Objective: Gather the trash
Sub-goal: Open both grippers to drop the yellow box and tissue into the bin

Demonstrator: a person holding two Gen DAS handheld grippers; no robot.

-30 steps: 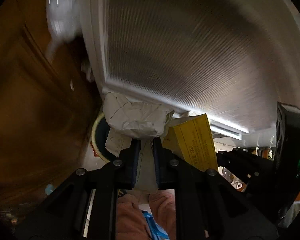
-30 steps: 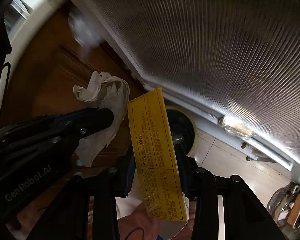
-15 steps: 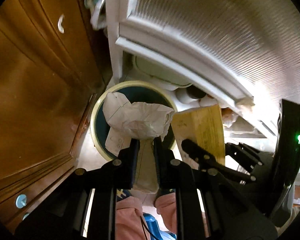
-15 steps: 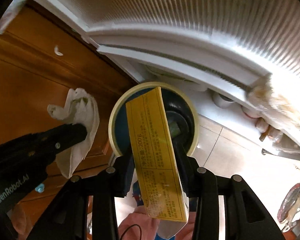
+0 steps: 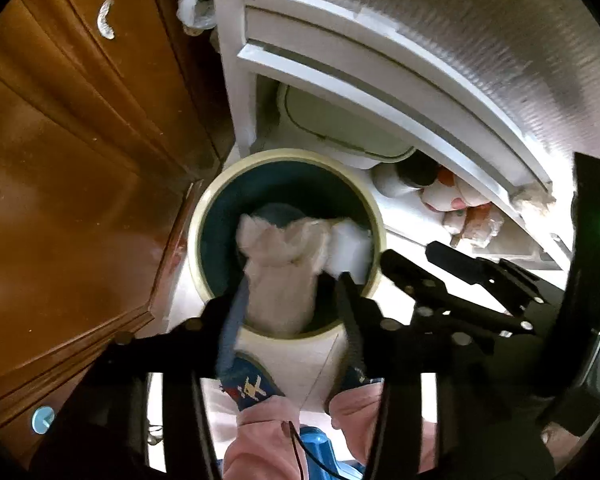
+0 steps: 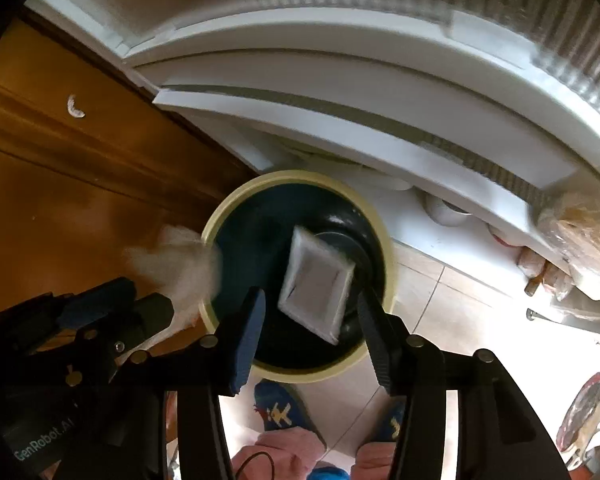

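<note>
A round bin (image 5: pixel 296 155) with a cream rim and a dark blue inside stands on the floor below both grippers. My left gripper (image 5: pixel 292 296) points down over it, its jaws opening. The crumpled white paper (image 5: pixel 280 264) hangs blurred between them, free of the pads. In the right wrist view the bin (image 6: pixel 300 176) lies under my right gripper (image 6: pixel 312 316), whose jaws are opening too. The yellow box (image 6: pixel 316 284), seen end-on as a white rectangle, drops between them into the bin. The left gripper (image 6: pixel 120 308) and the blurred paper (image 6: pixel 176 264) show at the left.
A brown wooden cabinet (image 5: pixel 60 200) stands close on the bin's left. A white-framed ribbed glass door (image 5: pixel 460 40) rises behind, with a white lidded tub (image 5: pixel 340 128) and bags under it. A person's blue slippers (image 5: pixel 252 388) stand on the tiled floor (image 6: pixel 460 312) just before the bin.
Both grippers have come down over the bin. Both jaws have spread, letting go of the crumpled paper and the yellow box, which now fall toward the bin.
</note>
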